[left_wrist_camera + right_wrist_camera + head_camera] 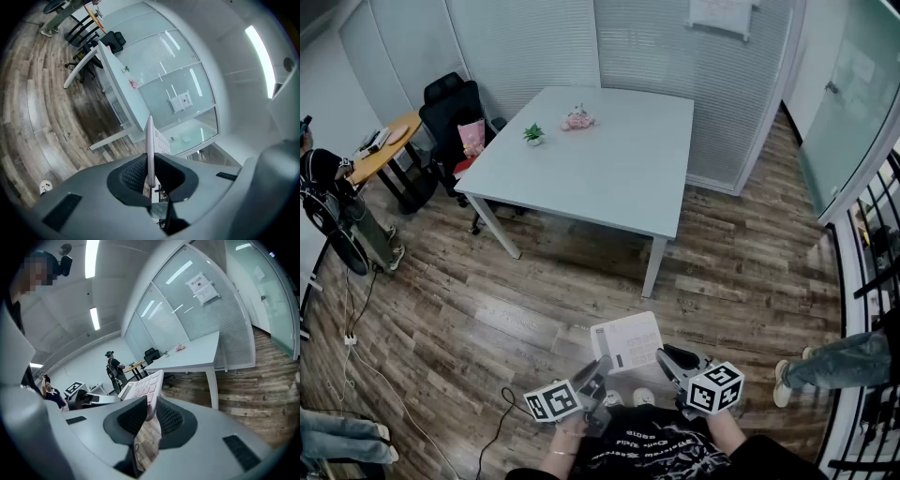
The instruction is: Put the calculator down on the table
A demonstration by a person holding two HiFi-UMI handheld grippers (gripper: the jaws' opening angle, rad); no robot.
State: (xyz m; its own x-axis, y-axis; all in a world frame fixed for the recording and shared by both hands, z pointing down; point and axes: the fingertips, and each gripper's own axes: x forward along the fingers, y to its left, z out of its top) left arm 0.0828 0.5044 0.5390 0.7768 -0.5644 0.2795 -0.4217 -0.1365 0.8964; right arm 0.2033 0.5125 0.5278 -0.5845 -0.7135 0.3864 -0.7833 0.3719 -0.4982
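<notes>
Above the plank floor (487,319), left tool (601,366) and right tool (663,356) clamp a flat, pale calculator (626,339).

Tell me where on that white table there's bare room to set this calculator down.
Most of the table is bare: the whole near edge, the middle and the right half out to the far right corner. The only clutter is toward the far left, where the small green plant and the pink flowers sit close together.
</notes>
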